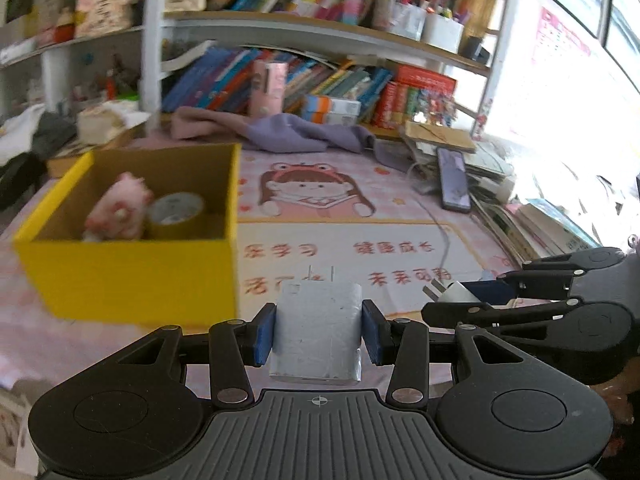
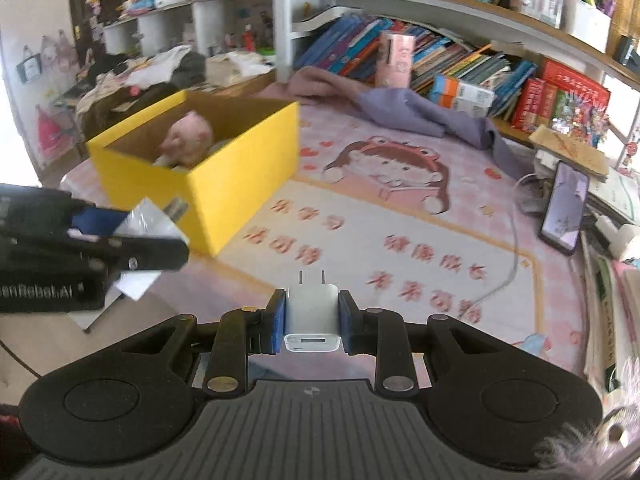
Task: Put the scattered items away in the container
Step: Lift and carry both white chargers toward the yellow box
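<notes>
My left gripper (image 1: 319, 330) is shut on a silver-grey charger block (image 1: 318, 332) with two prongs pointing forward. My right gripper (image 2: 312, 320) is shut on a small white plug adapter (image 2: 313, 316), prongs also forward. Both hang above the pink desk mat (image 1: 400, 216). The yellow cardboard box (image 1: 128, 276) stands ahead and left of both, holding a pink plush toy (image 1: 120, 208) and a roll of tape (image 1: 178, 210). Each view catches the other gripper: the right one (image 1: 472, 300) at the right edge, the left one (image 2: 132, 236) at the left edge with the silver block.
A phone (image 2: 566, 210) with a white cable lies at the mat's right side beside stacked books and papers (image 1: 532, 216). A purple cloth (image 2: 420, 112) lies at the back, before shelves crowded with books (image 2: 440, 60). A pink carton (image 2: 394, 60) stands among them.
</notes>
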The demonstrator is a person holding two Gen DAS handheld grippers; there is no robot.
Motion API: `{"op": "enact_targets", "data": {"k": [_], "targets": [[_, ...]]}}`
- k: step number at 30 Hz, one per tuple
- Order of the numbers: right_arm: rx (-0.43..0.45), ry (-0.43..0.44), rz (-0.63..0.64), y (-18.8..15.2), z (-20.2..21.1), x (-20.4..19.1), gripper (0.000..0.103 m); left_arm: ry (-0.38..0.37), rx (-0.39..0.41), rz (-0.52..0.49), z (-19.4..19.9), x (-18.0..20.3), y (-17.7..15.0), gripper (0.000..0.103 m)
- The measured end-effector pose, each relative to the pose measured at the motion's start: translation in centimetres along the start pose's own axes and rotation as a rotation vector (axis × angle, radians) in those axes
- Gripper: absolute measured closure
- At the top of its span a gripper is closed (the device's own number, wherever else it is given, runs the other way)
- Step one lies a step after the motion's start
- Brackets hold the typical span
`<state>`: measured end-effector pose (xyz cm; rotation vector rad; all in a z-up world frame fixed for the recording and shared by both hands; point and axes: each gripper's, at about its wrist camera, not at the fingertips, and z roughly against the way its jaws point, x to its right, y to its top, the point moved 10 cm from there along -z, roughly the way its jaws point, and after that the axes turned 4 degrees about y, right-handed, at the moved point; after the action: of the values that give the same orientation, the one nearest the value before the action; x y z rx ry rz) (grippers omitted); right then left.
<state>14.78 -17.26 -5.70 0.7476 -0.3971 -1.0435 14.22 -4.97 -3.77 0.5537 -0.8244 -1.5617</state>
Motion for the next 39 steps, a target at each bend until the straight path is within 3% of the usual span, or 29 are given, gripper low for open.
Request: {"op": "enact_targets", "data": {"k": [17,39], "targets": [[-0.015,0.129,0.128,0.2,0.0,-9.2,0.078,0.07,0.039,0.137,4.9,-6.3,-2.7,0.06],[-0.053,0.224,0.214,2.5,-3.1,-15.2,0.078,0.138,0.037,0.243,6.0,-12.9,-3.3,0.06]]}}
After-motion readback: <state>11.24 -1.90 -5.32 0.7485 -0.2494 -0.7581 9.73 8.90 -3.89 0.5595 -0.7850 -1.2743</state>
